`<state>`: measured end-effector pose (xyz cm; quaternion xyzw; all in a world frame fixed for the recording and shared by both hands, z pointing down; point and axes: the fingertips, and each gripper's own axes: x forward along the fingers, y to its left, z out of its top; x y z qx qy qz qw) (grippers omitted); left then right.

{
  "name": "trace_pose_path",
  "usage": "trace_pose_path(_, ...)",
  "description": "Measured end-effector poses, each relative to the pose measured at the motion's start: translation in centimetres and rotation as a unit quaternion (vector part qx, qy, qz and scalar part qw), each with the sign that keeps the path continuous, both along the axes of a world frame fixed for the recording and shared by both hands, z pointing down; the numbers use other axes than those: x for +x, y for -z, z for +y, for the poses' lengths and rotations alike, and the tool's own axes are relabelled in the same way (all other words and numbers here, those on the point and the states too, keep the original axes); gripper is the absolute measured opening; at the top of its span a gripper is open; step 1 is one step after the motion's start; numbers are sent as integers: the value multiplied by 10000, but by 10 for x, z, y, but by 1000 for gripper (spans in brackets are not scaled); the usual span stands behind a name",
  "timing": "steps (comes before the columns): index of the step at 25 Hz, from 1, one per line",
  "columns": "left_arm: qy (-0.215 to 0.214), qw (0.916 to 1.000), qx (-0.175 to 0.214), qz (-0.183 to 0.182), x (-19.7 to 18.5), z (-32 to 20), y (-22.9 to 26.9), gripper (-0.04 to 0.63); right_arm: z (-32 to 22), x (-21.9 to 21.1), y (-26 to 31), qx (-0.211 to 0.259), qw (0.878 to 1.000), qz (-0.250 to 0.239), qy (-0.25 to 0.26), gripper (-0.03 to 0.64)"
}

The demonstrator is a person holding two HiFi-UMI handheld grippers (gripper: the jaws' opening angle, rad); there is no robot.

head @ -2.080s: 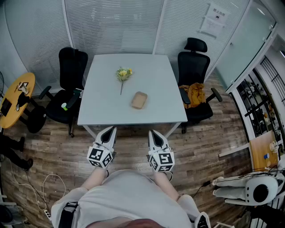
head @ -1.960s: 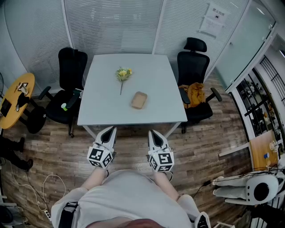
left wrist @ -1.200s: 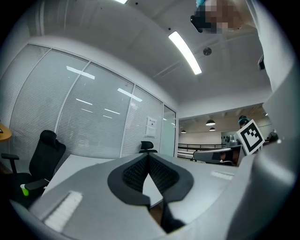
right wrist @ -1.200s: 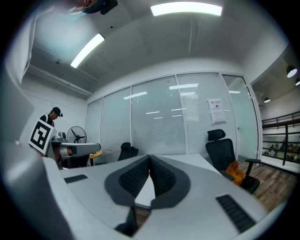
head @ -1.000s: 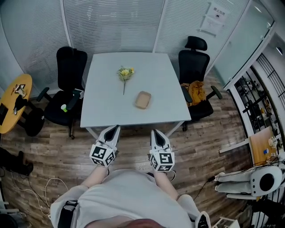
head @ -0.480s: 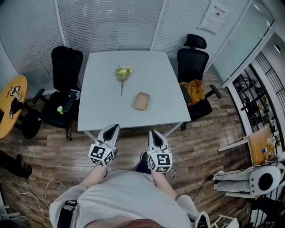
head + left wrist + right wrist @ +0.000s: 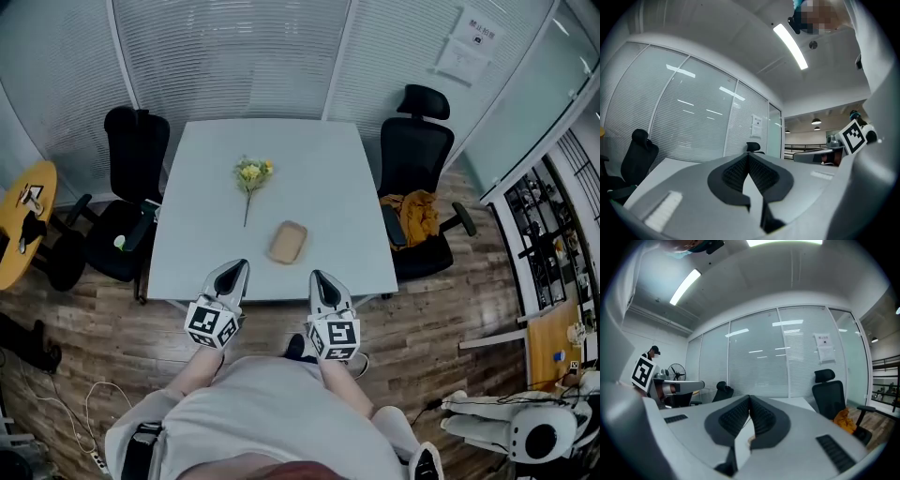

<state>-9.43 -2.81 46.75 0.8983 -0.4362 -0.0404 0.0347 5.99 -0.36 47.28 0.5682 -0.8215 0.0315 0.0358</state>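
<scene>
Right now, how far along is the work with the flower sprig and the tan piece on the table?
Nothing looks done: the flower sprig and the tan piece lie apart on the white table, neither held. In hand: nothing; the left gripper and right gripper are shut and empty at the near edge. Every reach and grasp is left.

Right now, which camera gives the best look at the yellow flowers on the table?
The head view: it looks down on the white table, so the yellow flowers show whole, blooms and stem. Both gripper views skim low across the table; I can't make the flowers out in them.
</scene>
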Motion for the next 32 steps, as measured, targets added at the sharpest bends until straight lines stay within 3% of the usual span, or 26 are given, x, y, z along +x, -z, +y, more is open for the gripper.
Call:
trace_pose_path(11, 445, 9990, 18, -17, 57, -75, 6, 9, -86, 55, 6, 65, 9988, 39, 479, 9)
trace_pose_path(32, -205, 9990, -233, -316, 45, -140, -9, 10, -136, 26, 2, -75, 9999, 2, 121, 9)
